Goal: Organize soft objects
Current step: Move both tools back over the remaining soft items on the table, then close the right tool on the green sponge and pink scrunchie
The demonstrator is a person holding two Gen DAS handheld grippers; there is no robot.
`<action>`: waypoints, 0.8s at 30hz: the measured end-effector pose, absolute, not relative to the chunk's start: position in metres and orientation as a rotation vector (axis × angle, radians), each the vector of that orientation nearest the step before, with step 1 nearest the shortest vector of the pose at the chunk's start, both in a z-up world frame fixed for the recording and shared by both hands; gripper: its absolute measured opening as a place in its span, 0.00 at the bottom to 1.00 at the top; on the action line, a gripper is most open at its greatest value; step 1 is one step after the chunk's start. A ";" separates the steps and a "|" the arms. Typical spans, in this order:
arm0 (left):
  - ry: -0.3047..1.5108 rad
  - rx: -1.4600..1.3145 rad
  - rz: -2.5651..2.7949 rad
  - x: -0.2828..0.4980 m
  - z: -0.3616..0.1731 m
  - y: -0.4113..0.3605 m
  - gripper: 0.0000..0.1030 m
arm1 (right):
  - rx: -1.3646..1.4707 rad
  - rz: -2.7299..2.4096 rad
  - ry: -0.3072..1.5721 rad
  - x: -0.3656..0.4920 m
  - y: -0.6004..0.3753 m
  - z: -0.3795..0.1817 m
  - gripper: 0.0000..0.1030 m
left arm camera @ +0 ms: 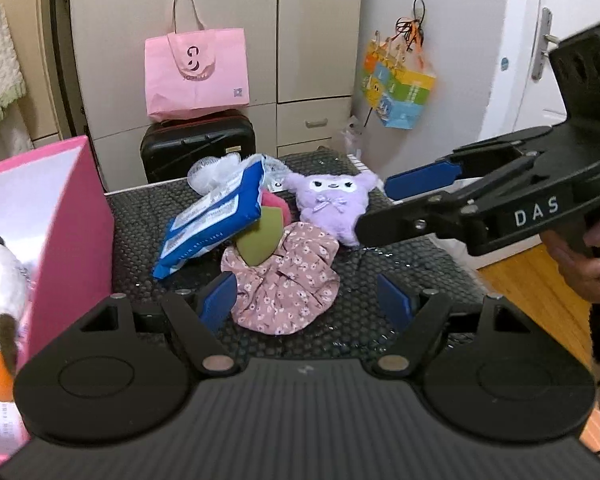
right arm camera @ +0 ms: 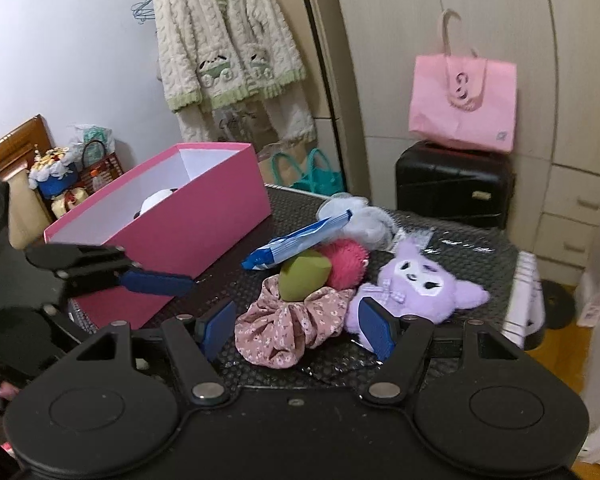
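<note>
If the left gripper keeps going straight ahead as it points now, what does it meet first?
Most likely the pink floral scrunchie, which lies right between the open left gripper fingers; the green sponge sits just behind it.

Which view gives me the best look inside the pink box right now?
The right wrist view. It looks across the pink box from above its rim, showing the white interior and a white plush inside. The left wrist view shows only one pink wall at the frame edge and part of the plush.
</note>
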State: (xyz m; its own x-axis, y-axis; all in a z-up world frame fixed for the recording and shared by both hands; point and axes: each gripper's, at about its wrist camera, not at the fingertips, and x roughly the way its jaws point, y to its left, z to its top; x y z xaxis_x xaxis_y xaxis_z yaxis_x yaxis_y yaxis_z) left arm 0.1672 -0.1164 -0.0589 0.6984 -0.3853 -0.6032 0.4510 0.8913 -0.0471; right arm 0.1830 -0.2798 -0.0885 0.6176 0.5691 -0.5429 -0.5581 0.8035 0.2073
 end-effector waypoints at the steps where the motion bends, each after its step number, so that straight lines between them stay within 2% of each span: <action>1: 0.643 0.102 -0.454 0.171 -0.064 -0.118 0.74 | 0.024 0.659 0.635 0.187 -0.278 -0.091 0.71; 7: 0.554 0.139 -0.360 0.189 -0.090 -0.133 0.74 | 0.071 0.688 0.656 0.221 -0.267 -0.110 0.71; 16: 0.594 0.120 -0.346 0.220 -0.112 -0.140 0.80 | 0.080 0.699 0.701 0.256 -0.249 -0.123 0.71; 20: 0.621 0.127 -0.327 0.226 -0.119 -0.142 0.81 | 0.053 0.683 0.712 0.259 -0.240 -0.129 0.62; 22: 0.650 0.107 -0.333 0.229 -0.122 -0.141 0.78 | 0.037 0.660 0.715 0.256 -0.237 -0.133 0.50; 23: 0.658 0.092 -0.338 0.228 -0.122 -0.140 0.73 | 0.037 0.656 0.719 0.255 -0.236 -0.135 0.46; 24: 0.657 0.093 -0.338 0.227 -0.121 -0.139 0.59 | 0.047 0.658 0.722 0.254 -0.236 -0.136 0.43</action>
